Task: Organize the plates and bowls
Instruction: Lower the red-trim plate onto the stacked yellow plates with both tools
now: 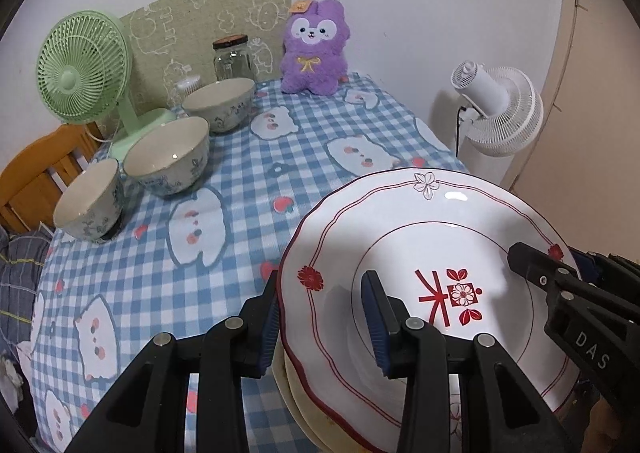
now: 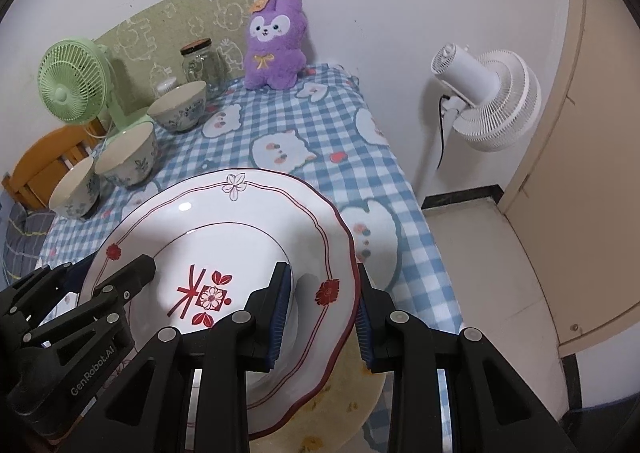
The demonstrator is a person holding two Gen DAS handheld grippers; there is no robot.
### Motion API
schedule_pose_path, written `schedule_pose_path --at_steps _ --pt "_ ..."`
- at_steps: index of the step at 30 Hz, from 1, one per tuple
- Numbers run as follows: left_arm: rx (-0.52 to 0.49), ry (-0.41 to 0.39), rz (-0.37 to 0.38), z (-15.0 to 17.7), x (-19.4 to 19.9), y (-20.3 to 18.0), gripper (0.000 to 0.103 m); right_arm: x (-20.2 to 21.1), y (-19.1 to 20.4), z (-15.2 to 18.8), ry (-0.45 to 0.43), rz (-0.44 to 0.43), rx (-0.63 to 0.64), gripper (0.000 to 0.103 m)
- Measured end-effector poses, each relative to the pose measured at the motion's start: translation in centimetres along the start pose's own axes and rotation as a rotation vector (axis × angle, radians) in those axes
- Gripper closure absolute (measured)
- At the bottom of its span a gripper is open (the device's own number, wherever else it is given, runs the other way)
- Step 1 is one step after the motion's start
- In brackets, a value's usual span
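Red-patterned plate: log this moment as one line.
plate: held above yellow plate | left claw: shut on rim | right claw: shut on opposite rim | three bowls: untouched

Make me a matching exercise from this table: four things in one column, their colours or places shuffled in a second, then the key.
Things:
1. desk fan
2. plush toy
3. glass jar
4. patterned plate

Descriptions:
A. purple, at the table's far edge against the wall
B. white with red trim, its rim between the jaws of both grippers
C. pale green, behind the bowls
D. clear, with a dark lid

Pairs: 1-C, 2-A, 3-D, 4-B
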State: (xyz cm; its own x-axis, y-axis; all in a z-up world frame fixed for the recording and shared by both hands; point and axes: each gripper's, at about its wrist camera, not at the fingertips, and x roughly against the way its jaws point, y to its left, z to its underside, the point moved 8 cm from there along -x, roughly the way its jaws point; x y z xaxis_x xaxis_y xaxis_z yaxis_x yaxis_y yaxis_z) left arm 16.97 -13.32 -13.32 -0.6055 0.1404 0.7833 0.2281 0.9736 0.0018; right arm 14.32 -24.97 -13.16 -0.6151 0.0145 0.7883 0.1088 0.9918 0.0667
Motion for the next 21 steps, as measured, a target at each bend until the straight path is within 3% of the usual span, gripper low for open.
schedule_pose_path --at_steps 13,21 --pt "-0.012 0.025 -0.008 2.3 -1.1 -0.2 0.065 -1.8 -0.2 2.7 0.047 -0.004 -0.003 0.070" --pt "-0.010 0.023 -0.010 2.9 -1.4 -0.4 0.065 -1.7 -0.3 3.1 0.026 0.022 0.014 0.070"
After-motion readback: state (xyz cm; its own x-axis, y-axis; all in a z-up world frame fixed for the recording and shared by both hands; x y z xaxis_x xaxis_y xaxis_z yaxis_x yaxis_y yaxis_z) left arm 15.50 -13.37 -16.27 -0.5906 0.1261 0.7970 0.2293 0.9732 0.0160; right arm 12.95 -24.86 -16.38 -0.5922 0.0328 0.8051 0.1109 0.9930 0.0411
